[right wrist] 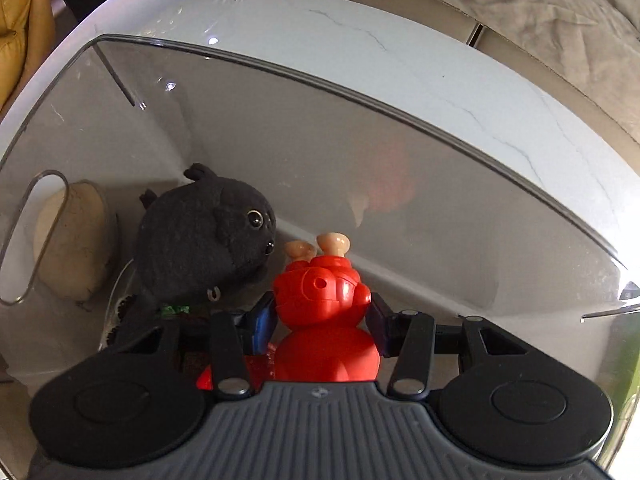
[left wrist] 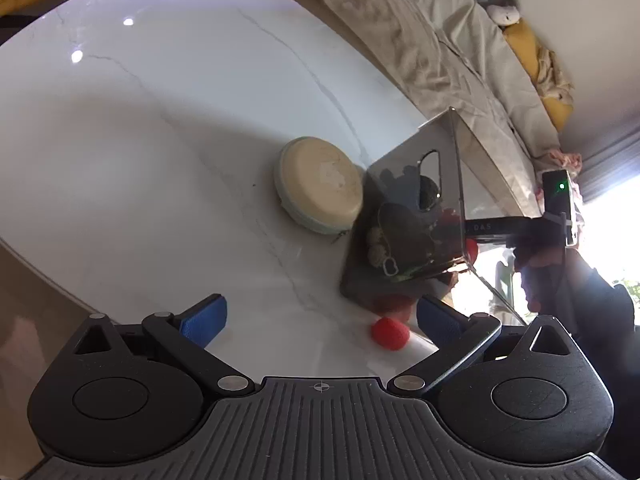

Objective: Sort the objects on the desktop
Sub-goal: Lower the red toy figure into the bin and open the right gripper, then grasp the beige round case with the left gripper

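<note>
My right gripper (right wrist: pixel 320 312) is shut on a red plastic toy figure (right wrist: pixel 324 320), held upside down with its tan feet up, inside a smoky clear storage box (right wrist: pixel 360 92). A black plush toy (right wrist: pixel 204 236) lies in the box just left of it. In the left wrist view the same box (left wrist: pixel 408 184) stands on the white marble table (left wrist: pixel 160 140), with a round cream macaron-shaped cushion (left wrist: pixel 320 184) against its left side. My left gripper (left wrist: pixel 320 320) is open and empty above the table, a small red ball (left wrist: pixel 390 333) between its blue pads.
The right hand-held gripper (left wrist: pixel 560 216) reaches into the box from the right. A beige-covered sofa (left wrist: pixel 440 48) with plush toys runs behind the table. The cushion shows through the box wall in the right wrist view (right wrist: pixel 68 240). A yellow seat (right wrist: pixel 20 32) sits far left.
</note>
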{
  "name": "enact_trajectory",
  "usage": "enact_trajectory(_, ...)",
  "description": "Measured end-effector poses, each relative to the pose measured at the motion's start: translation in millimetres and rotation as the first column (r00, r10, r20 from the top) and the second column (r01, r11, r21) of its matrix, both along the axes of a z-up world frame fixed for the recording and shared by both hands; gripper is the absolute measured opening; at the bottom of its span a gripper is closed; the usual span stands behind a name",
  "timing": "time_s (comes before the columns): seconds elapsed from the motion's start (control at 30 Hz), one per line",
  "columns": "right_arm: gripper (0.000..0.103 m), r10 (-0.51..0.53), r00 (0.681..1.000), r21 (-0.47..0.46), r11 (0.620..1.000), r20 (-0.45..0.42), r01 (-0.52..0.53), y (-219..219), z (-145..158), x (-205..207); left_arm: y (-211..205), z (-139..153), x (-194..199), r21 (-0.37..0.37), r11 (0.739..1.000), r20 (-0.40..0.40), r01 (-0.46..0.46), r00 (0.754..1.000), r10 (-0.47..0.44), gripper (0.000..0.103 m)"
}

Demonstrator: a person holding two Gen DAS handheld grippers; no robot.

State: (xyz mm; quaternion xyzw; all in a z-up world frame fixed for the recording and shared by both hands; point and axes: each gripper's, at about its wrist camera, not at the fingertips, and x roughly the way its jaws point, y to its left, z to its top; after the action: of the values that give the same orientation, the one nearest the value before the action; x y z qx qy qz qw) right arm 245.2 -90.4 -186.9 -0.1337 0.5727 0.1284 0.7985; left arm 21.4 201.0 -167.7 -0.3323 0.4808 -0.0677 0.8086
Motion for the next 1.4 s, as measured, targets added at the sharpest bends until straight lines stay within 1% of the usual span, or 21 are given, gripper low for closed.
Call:
enact_trajectory(0.1, 0.051, -0.016, 1.0, 0.025, 1.0, -0.001, 0.016, 1.3, -3.5, -2.6, 2.0, -2.3, 0.7, -0.007, 1.0, -0.005, -0.007, 1.0, 0.007, 0.103)
enact_trajectory(0.2, 0.053, -0.029, 0.999, 0.049, 0.998, 0.013, 0.028, -2.0, 1.6, -7.0, -0.9, -1.1, 2.0, -0.012, 1.0, -0.012, 0.002, 1.0, -0.002, 0.103)
enact_trajectory(0.23, 0.058, -0.033, 0.999, 0.072, 0.997, 0.025, 0.031, -3.8, 6.2, -10.3, -2.8, 0.2, 1.8, -0.012, 1.0, -0.012, 0.008, 1.0, -0.008, 0.103)
enact_trajectory(0.3, 0.065, -0.035, 0.997, 0.125, 0.992, 0.063, 0.027, -11.5, 23.6, -22.9, -7.3, 5.1, 1.3, -0.007, 1.0, -0.006, 0.027, 1.0, -0.027, 0.103)
enact_trajectory(0.37, 0.066, -0.052, 0.993, 0.178, 0.984, 0.109, 0.032, -23.5, 47.7, -40.4, -14.3, 12.0, 0.5, -0.002, 0.999, 0.007, 0.05, 0.999, -0.05, 0.103)
enact_trajectory(0.4, 0.066, -0.069, 0.989, 0.227, 0.973, 0.131, 0.037, -32.4, 61.8, -52.7, -17.8, 15.3, 0.5, -0.003, 0.998, 0.015, 0.062, 0.998, -0.062, 0.103)
enact_trajectory(0.47, 0.068, -0.117, 0.979, 0.341, 0.938, 0.168, 0.054, -51.7, 88.3, -76.8, -25.5, 20.2, 2.3, -0.014, 0.996, 0.029, 0.093, 0.995, -0.093, 0.103)
enact_trajectory(0.5, 0.07, -0.137, 0.973, 0.405, 0.913, 0.183, 0.052, -62.9, 99.9, -92.5, -28.1, 20.6, 5.1, -0.021, 0.994, 0.026, 0.103, 0.994, -0.102, 0.103)
enact_trajectory(0.57, 0.074, -0.171, 0.959, 0.493, 0.869, 0.226, 0.039, -83.2, 117.0, -125.2, -30.6, 20.3, 12.2, -0.045, 0.992, 0.028, 0.12, 0.993, -0.119, 0.103)
enact_trajectory(0.63, 0.077, -0.197, 0.943, 0.545, 0.838, 0.269, 0.02, -98.4, 126.5, -154.5, -24.5, 16.6, 26.3, -0.128, 0.984, 0.047, 0.127, 0.991, -0.121, 0.103)
enact_trajectory(0.7, 0.077, -0.215, 0.936, 0.595, 0.804, 0.28, 0.008, -113.2, 127.5, -181.7, -8.1, 10.5, 45.5, -0.25, 0.962, 0.08, 0.106, 0.993, -0.089, 0.103)
enact_trajectory(0.77, 0.077, -0.242, 0.933, 0.66, 0.752, 0.267, 0.006, -126.7, 127.1, -203.2, 9.0, 4.2, 66.8, -0.31, 0.946, 0.113, 0.093, 0.992, -0.061, 0.103)
enact_trajectory(0.8, 0.077, -0.256, 0.932, 0.688, 0.725, 0.259, 0.008, -134.8, 124.8, -213.2, 15.8, 0.6, 78.2, -0.308, 0.947, 0.119, 0.093, 0.991, -0.059, 0.103)
enact_trajectory(0.83, 0.078, -0.27, 0.929, 0.712, 0.702, 0.253, 0.01, -141.2, 123.6, -221.2, 20.5, -3.0, 90.0, -0.274, 0.957, 0.114, 0.095, 0.991, -0.066, 0.103)
enact_trajectory(0.9, 0.08, -0.312, 0.918, 0.745, 0.666, 0.244, 0.028, -159.5, 117.1, -234.5, 24.0, -11.7, 112.5, -0.14, 0.984, 0.07, 0.106, 0.993, -0.097, 0.103)
enact_trajectory(0.93, 0.08, -0.333, 0.913, 0.757, 0.652, 0.235, 0.043, -166.8, 113.1, -239.7, 23.9, -17.4, 121.6, -0.08, 0.99, 0.043, 0.114, 0.993, -0.111, 0.103)
enact_trajectory(1.0, 0.081, -0.378, 0.901, 0.778, 0.623, 0.214, 0.076, -181.1, 104.5, -250.5, 23.9, -30.1, 134.9, -0.038, 0.99, 0.001, 0.132, 0.991, -0.132, 0.103)
enact_trajectory(1.1, 0.085, -0.445, 0.879, 0.813, 0.567, 0.17, 0.13, -201.1, 92.5, -262.2, 20.5, -48.2, 147.3, -0.086, 0.982, -0.017, 0.169, 0.985, -0.171, 0.103)
enact_trajectory(1.2, 0.085, -0.504, 0.856, 0.846, 0.501, 0.114, 0.182, -215.2, 80.0, -265.4, 12.7, -59.8, 155.6, -0.065, 0.981, -0.003, 0.185, 0.983, -0.186, 0.103)
enact_trajectory(1.27, 0.085, -0.524, 0.846, 0.857, 0.475, 0.093, 0.201, -220.8, 76.2, -263.2, 8.7, -69.1, 158.9, -0.084, 0.976, 0.013, 0.2, 0.98, -0.2, 0.103)
enact_trajectory(1.4, 0.085, -0.538, 0.838, 0.854, 0.474, 0.089, 0.214, -219.7, 71.5, -263.3, 11.9, -82.8, 163.7, -0.184, 0.965, 0.061, 0.189, 0.982, -0.18, 0.103)
